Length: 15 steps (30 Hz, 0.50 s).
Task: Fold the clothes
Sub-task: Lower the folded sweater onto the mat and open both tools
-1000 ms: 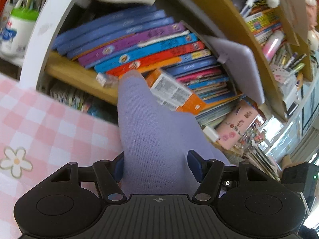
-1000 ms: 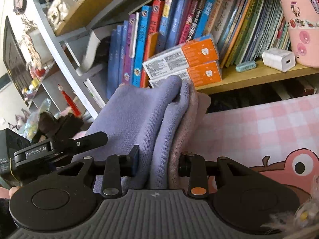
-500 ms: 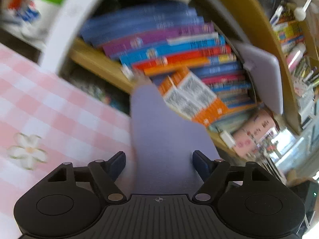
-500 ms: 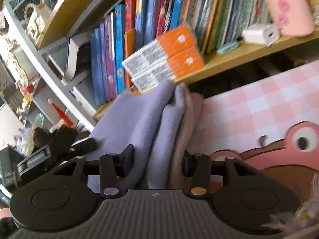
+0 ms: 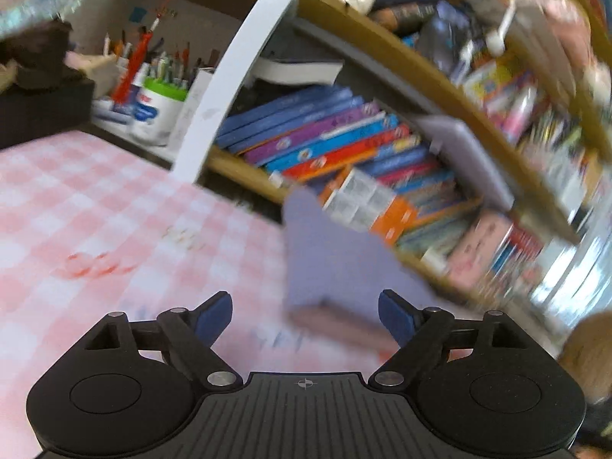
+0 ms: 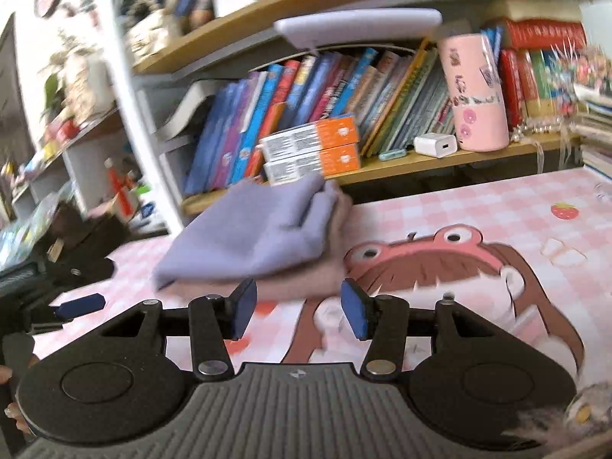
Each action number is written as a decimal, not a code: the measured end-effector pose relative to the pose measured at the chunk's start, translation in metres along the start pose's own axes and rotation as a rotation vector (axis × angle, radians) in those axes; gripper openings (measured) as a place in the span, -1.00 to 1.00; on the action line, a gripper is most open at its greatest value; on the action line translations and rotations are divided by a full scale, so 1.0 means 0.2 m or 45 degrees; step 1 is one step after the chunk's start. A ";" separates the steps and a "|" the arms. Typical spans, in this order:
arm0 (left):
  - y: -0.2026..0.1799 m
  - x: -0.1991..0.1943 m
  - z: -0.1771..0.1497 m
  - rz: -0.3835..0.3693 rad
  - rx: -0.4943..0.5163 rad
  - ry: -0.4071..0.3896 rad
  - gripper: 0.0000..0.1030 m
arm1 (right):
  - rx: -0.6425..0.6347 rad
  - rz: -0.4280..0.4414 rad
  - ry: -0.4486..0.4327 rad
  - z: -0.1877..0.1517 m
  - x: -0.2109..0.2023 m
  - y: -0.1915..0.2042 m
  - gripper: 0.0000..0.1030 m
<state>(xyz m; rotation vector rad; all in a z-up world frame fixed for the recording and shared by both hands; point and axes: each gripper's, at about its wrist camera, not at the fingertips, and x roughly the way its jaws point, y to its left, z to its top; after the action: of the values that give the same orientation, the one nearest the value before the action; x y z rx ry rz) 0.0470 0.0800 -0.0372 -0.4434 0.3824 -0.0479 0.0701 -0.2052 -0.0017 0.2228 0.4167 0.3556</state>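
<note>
A folded lavender garment lies on the pink checked tablecloth, stacked on a folded pinkish garment. In the left wrist view the same stack lies ahead and to the right, blurred. My right gripper is open and empty, just in front of the stack and apart from it. My left gripper is open and empty, its jaws wide, just short of the stack. The left gripper's finger shows at the left of the right wrist view.
A bookshelf with leaning books and two orange-and-white boxes stands right behind the stack. A pink cup and white charger sit on the shelf. A pen pot stands at far left.
Both grippers opened and let go of the garments, then pulled back. The folded stack now lies on the table.
</note>
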 end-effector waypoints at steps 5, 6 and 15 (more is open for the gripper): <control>-0.11 -0.17 -0.07 0.075 0.177 -0.129 0.68 | -0.080 -0.086 -0.090 -0.08 -0.16 0.11 -0.01; -0.14 -0.18 -0.08 0.084 0.213 -0.134 0.68 | -0.096 -0.111 -0.102 -0.09 -0.17 0.12 0.01; -0.29 -0.21 -0.18 0.108 0.425 -0.130 0.83 | -0.219 -0.246 -0.091 -0.15 -0.22 0.21 0.25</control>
<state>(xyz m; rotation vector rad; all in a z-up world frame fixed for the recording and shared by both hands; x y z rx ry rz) -0.0034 0.0179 -0.0270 -0.0987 0.2853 -0.0060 0.0071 -0.1790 0.0000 0.0265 0.3316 0.1920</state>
